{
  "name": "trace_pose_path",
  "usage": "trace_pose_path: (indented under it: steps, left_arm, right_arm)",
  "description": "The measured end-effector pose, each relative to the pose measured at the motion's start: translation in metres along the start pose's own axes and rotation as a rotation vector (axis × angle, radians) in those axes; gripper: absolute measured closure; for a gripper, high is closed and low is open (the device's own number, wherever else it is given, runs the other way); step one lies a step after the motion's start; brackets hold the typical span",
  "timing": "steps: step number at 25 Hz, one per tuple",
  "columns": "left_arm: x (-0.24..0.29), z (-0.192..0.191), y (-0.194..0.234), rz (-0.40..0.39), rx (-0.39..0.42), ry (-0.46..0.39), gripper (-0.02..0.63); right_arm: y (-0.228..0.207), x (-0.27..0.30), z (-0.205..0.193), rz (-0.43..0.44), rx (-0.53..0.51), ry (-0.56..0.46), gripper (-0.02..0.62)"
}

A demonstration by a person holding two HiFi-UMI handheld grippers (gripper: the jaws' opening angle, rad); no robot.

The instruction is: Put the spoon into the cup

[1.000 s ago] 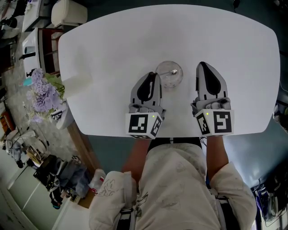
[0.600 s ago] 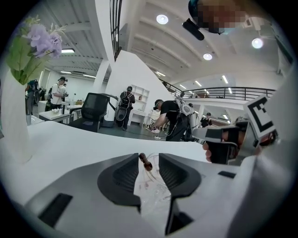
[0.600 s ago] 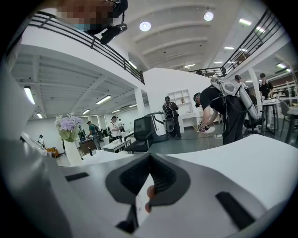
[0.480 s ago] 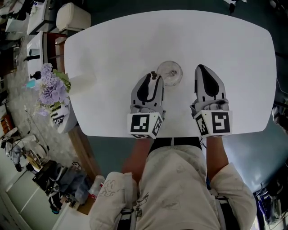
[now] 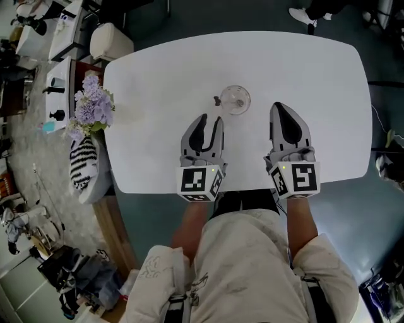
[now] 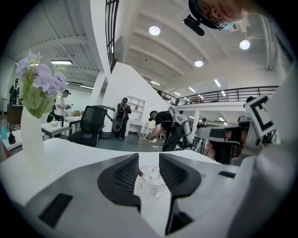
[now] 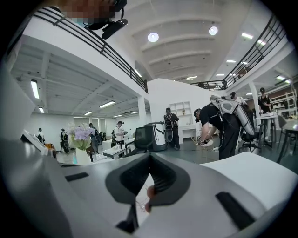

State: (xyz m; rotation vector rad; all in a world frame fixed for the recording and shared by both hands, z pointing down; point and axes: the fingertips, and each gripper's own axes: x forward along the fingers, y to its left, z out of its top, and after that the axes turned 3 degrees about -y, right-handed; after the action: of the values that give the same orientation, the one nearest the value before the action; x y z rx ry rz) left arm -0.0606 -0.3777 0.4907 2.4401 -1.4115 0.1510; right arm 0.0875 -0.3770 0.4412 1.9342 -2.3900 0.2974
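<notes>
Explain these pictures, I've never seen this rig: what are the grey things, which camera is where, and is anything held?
No robot: a person holds a two-jaw gripper in each hand. The head view looks down from the person's head; the other two cameras ride on the grippers, looking along their jaws. On the white table stand a glass cup with the spoon in it and a vase of flowers. The left gripper is open, the right gripper shut; neither holds anything.

White table (image 5: 164,69), dark floor (image 5: 208,19), purple flowers (image 5: 93,106), round ceiling lights (image 6: 154,30), railed balcony (image 6: 223,95), black office chair (image 6: 91,123)
</notes>
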Motion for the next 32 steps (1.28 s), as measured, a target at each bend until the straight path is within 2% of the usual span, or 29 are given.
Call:
trace_pose_path:
  steps: [5, 20, 26, 32]
  left_arm:
    - [-0.038, 0.013, -0.01, 0.0, 0.027, -0.059, 0.472]
    - [-0.159, 0.104, -0.069, -0.048, 0.174, -0.306, 0.486]
    - [-0.2, 0.134, -0.098, -0.048, 0.232, -0.4, 0.521]
    - [-0.223, 0.156, -0.119, -0.04, 0.266, -0.436, 0.575]
  right_arm:
    - [0.015, -0.038, 0.02, -0.011, -0.035, -0.063, 0.603]
    - [0.041, -0.173, 0.091, -0.105, -0.105, -0.254, 0.603]
    - [0.047, -0.217, 0.117, -0.114, -0.136, -0.335, 0.603]
    - [0.045, -0.244, 0.141, -0.128, -0.14, -0.384, 0.603]
